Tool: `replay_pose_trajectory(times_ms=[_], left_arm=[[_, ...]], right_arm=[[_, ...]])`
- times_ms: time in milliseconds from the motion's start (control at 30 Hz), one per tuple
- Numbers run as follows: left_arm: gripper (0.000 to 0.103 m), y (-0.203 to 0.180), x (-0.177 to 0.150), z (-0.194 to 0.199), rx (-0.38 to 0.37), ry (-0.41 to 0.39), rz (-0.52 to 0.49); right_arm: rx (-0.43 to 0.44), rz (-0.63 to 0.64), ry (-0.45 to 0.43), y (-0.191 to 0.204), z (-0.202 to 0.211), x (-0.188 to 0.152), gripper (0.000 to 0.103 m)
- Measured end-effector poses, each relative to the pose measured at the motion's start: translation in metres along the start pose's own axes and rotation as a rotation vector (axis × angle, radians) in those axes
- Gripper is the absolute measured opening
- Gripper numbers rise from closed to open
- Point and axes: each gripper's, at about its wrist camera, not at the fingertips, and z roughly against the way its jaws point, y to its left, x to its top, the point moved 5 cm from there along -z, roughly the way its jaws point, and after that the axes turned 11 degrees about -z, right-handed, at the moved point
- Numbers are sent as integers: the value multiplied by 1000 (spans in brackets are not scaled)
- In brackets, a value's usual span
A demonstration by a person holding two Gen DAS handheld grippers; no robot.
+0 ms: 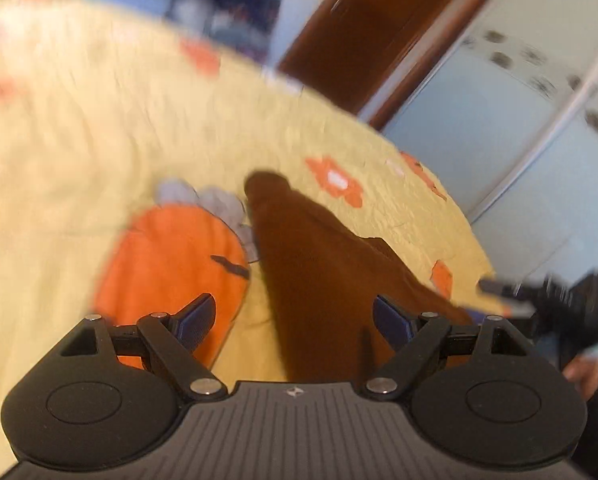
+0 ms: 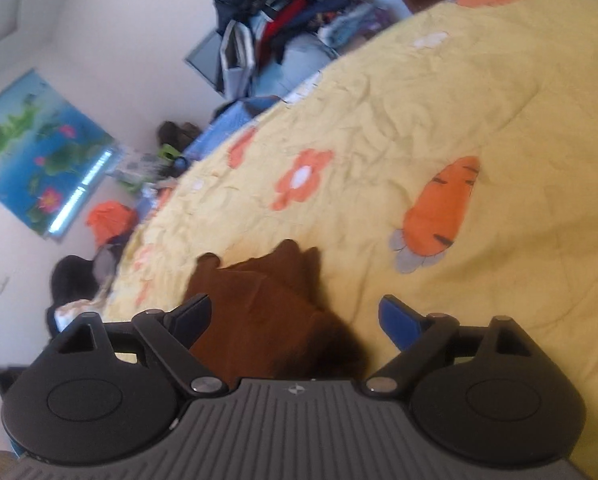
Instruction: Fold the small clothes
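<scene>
Both grippers open over a brown garment on the bed.

The left gripper [image 1: 293, 318] and right gripper [image 2: 295, 318] stand with jaws spread wide, pads gripping nothing. The brown garment [image 1: 319, 280] lies on the bedspread [image 2: 419, 112] directly under and ahead of both, its long axis running away from the left jaws to a narrow end; neither hand is clearly nearer. It appears partly folded, near the bed's edge. A clothes pile [image 2: 291, 12] sits beyond the far edge.
</scene>
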Motion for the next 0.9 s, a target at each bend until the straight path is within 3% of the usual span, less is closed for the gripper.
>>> replay_pose_trajectory(times_ms=[133, 167, 200, 233, 367, 533, 633, 667, 700, 733, 767, 833, 900], left_arm=[[81, 5, 18, -48, -100, 68, 90], [53, 4, 21, -56, -118, 76, 92], [30, 2, 24, -65, -115, 103, 75], [16, 0, 26, -71, -91, 121, 44], [13, -15, 34, -62, -26, 66, -125], [13, -6, 67, -31, 23, -28, -234], [15, 12, 92, -27, 137, -72, -283], [20, 16, 95, -28, 187, -70, -333], [22, 22, 95, -30, 243, -54, -389], [24, 31, 91, -32, 323, -16, -425], [23, 38, 85, -28, 398, 11, -441], [23, 35, 68, -1, 437, -27, -492], [27, 18, 36, 38, 418, -118, -576]], right_arm=[[-52, 42, 116, 9, -49, -11, 81], [-60, 71, 124, 13, -56, -16, 77], [-63, 98, 126, 16, -62, -18, 56], [-74, 108, 137, 19, -61, -24, 26], [-64, 116, 127, 20, -60, -30, 26], [18, 103, 98, 42, -61, -22, 25], [72, 110, 64, 67, -84, -12, 25], [80, 111, 44, 75, -94, -10, 26], [79, 109, 32, 81, -105, -9, 34], [58, 108, 28, 85, -116, -9, 51], [17, 106, 30, 85, -127, -10, 61], [-52, 89, 4, 82, -131, -12, 62], [25, 77, -29, 83, -102, -19, 62]])
